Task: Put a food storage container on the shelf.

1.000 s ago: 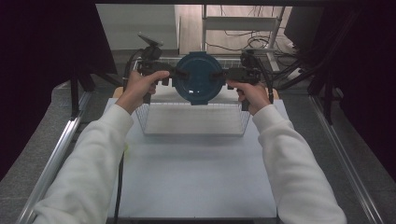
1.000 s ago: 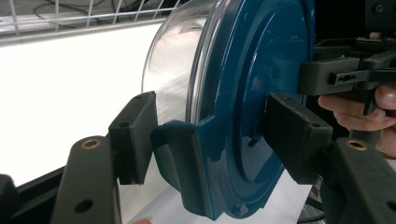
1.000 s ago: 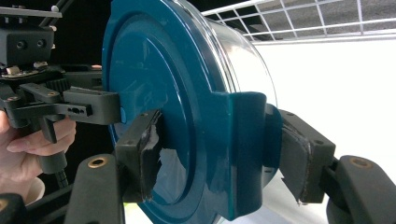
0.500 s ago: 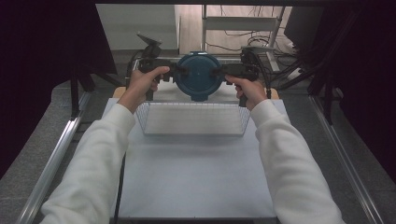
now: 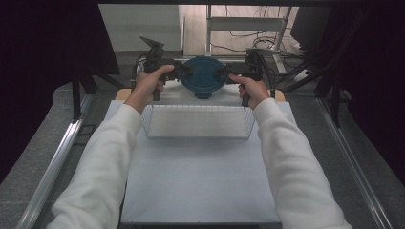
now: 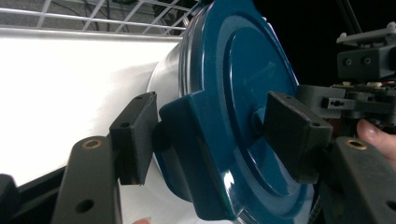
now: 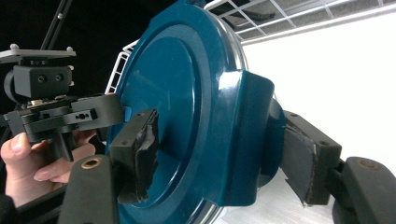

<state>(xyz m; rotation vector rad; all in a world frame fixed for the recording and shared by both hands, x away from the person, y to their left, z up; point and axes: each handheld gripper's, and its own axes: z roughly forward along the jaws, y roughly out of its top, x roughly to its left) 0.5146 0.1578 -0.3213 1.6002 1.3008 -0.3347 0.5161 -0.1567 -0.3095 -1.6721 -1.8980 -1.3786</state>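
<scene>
- Pot [image 5: 204,76] with a blue lid [image 6: 243,107] is being carried in the air above the far edge of the wire basket [image 5: 198,121], which is sitting on the white counter [image 5: 200,186].
- Left gripper [image 5: 180,71] is clamping the lid's left handle tab [image 6: 187,135]; its jaws are pressing on the tab from both sides, so the pot cannot swing.
- Right gripper [image 5: 224,72] is straddling the opposite tab [image 7: 247,135]. Its jaws have just been opening a little, with the tab between them; one pad seems to be resting on the lid face, yet I cannot tell whether it is gripping firmly.
- Two grips at opposite sides are keeping the load level and balanced, which one side alone would probably not manage.
- Shiny metal wall [image 6: 164,79] under the lid is facing the basket, likely because the pot is heading into it.
</scene>
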